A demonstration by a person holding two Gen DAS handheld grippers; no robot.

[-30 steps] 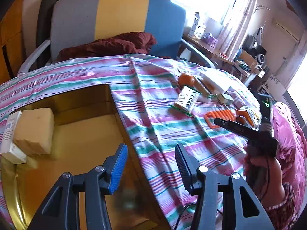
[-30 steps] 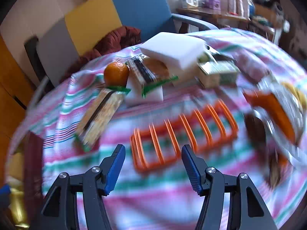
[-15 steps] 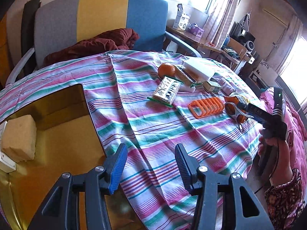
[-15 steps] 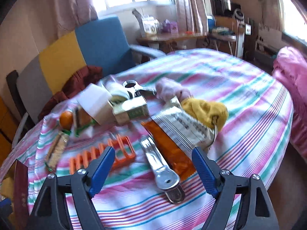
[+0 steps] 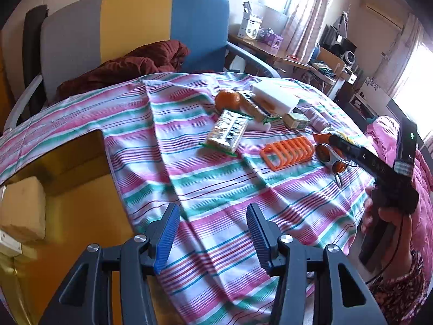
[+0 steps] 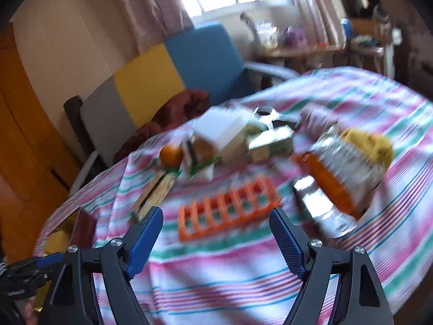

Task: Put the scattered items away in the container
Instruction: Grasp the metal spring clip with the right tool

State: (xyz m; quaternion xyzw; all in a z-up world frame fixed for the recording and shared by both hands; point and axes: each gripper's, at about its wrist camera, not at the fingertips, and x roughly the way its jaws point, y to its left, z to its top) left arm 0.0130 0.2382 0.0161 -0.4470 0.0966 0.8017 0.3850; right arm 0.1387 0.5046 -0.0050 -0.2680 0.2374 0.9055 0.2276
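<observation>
The scattered items lie in a loose cluster on the far half of the striped tablecloth [image 5: 216, 189]: a ribbed orange rack [image 5: 288, 153] nearest the open cloth, a foil-wrapped snack bar [image 5: 228, 131] just left of it, then an orange fruit [image 5: 227, 100], a white block [image 5: 276, 97] resting on top of other packets, a small green-and-cream box [image 5: 296, 120] and a metal opener with orange lenses [image 5: 331, 158] at the cluster's right end. The golden container [image 5: 81, 216] sits at the cloth's near-left edge, well apart from the cluster, with a tan sponge [image 5: 23, 208] against its left wall — the rest of its floor shows bare. The left gripper [image 5: 213, 233] hovers over the cloth just right of the container's rim, its jaws parted and nothing between the blue pads. A broad band of bare stripes separates it from the snack bar and the rack. In the right wrist view, which is blurred, the right gripper [image 6: 216, 239] hangs with its jaws spread wide and empty, and the rack [image 6: 228, 211] lies just beyond and between the fingertips. A silver-and-orange snack bag [image 6: 343, 168] and a yellow cloth [image 6: 370, 142] sit to the right of that, near where the tablecloth [image 6: 243, 284] curves off the table's edge. Behind the table stands a grey, yellow and blue chair [image 5: 135, 27] with a dark red garment [image 5: 130, 67] heaped on its seat.
</observation>
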